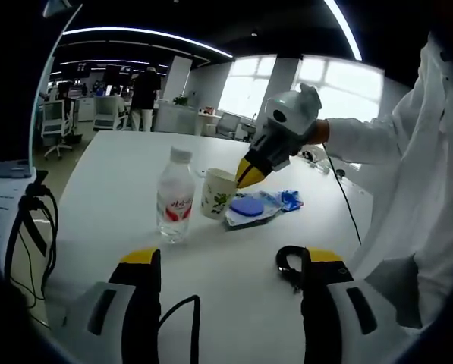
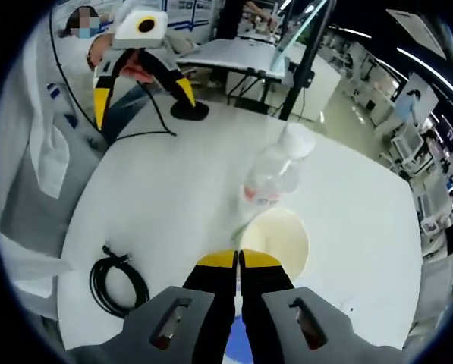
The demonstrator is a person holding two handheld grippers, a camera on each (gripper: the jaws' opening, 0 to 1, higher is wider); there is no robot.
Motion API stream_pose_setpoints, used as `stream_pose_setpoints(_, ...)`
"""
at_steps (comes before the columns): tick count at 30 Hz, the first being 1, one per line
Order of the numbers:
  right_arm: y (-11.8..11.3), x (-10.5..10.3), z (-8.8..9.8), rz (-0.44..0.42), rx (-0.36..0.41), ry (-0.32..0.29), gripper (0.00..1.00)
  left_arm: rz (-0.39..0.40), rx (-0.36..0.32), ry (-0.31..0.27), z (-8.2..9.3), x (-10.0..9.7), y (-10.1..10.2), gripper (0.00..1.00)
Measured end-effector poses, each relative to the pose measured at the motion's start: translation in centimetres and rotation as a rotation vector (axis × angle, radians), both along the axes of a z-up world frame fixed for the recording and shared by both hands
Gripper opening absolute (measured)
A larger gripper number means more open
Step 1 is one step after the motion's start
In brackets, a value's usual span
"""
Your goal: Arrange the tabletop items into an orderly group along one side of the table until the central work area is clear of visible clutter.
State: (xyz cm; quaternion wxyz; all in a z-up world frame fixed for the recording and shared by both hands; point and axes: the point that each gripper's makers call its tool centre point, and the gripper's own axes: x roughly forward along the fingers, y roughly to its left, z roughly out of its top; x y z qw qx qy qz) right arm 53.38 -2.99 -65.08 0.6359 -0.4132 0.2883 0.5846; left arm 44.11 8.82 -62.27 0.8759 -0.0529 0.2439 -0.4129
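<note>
A clear water bottle with a white cap stands on the white table. Right beside it is a white paper cup with a leaf print. My right gripper reaches in from the right, its yellow-tipped jaws pressed together at the cup's rim. A blue and white packet lies just past the cup. My left gripper hovers over the near table edge with its jaws wide apart and nothing between them.
A coiled black cable lies near the table edge. A black round stand base with a pole sits at the table's end. A person's white sleeve runs along the right side. Office desks and chairs stand beyond.
</note>
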Motion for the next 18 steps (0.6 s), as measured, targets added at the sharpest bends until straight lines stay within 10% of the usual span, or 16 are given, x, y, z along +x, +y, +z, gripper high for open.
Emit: stream_pose_setpoints(18,0.3,0.4,-3.6,0.138,-0.145,-0.059,0.0,0.017,-0.008,0.011,-0.6,-0.1,0.2,0.77)
